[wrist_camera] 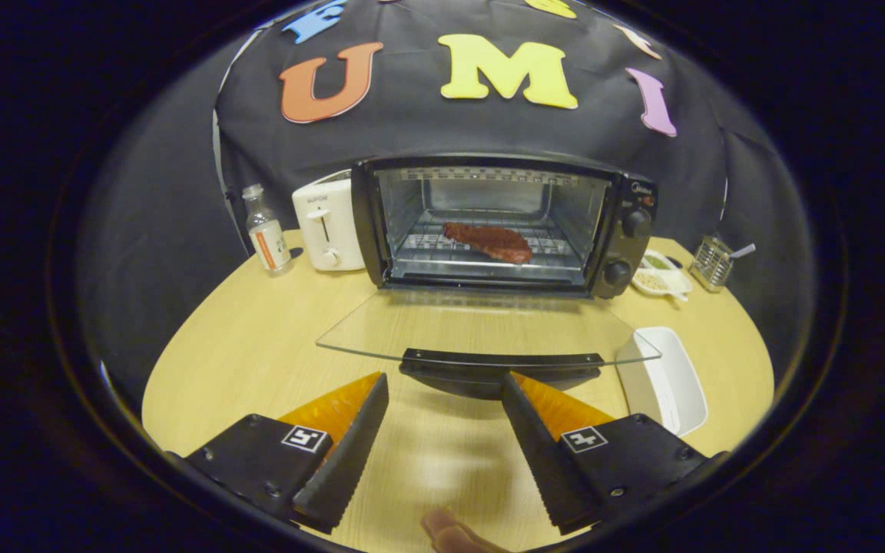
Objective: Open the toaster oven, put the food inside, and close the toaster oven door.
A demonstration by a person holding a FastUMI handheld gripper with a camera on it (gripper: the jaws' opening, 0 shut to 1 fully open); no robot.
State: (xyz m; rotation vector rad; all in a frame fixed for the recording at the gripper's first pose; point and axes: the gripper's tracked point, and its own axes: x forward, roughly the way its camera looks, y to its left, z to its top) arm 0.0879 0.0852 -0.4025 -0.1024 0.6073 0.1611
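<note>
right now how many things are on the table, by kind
Appliances: 2, toaster oven holding a steak, white toaster
Bottles: 1
Dishes: 2, white tray, condiment dish
Wire holders: 1
Total: 6, plus the open gripper

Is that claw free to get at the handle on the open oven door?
Probably yes: the claw is open and holds nothing, and the door handle lies just ahead of its fingertips with nothing between them.

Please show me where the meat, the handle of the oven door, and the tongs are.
meat (487, 241): gripper view, middle of the slab on the oven rack.
door handle (501, 361): gripper view, centre of the black bar.
tongs (444, 395): gripper view, open, midway between the tips.
</note>
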